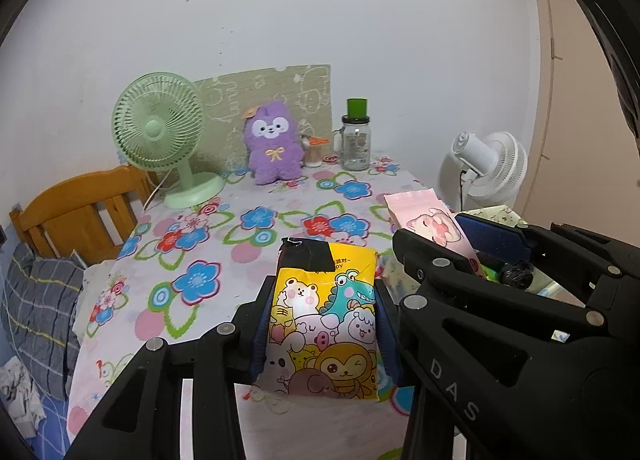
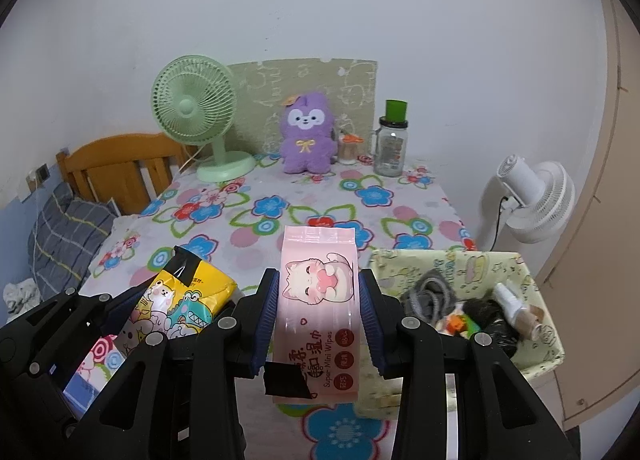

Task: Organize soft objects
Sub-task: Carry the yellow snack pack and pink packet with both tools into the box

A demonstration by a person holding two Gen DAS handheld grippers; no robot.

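The yellow cartoon tissue pack (image 1: 324, 324) sits clamped between the left gripper (image 1: 322, 324) pads above the floral table (image 1: 224, 244). Beside it, the right gripper (image 2: 318, 316) clamps the pink wet-wipes pack (image 2: 316, 308), near the fabric basket (image 2: 520, 260).

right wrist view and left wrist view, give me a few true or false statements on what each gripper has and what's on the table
1. The left gripper is shut on the yellow tissue pack. True.
2. The right gripper is empty. False: it is shut on the pink wipes pack.
3. The purple plush toy lies inside the fabric basket. False: it sits upright at the far end of the table, by the wall.
4. The green fan stands left of the plush toy. True.
5. The glass jar has a red lid. False: the lid is green.
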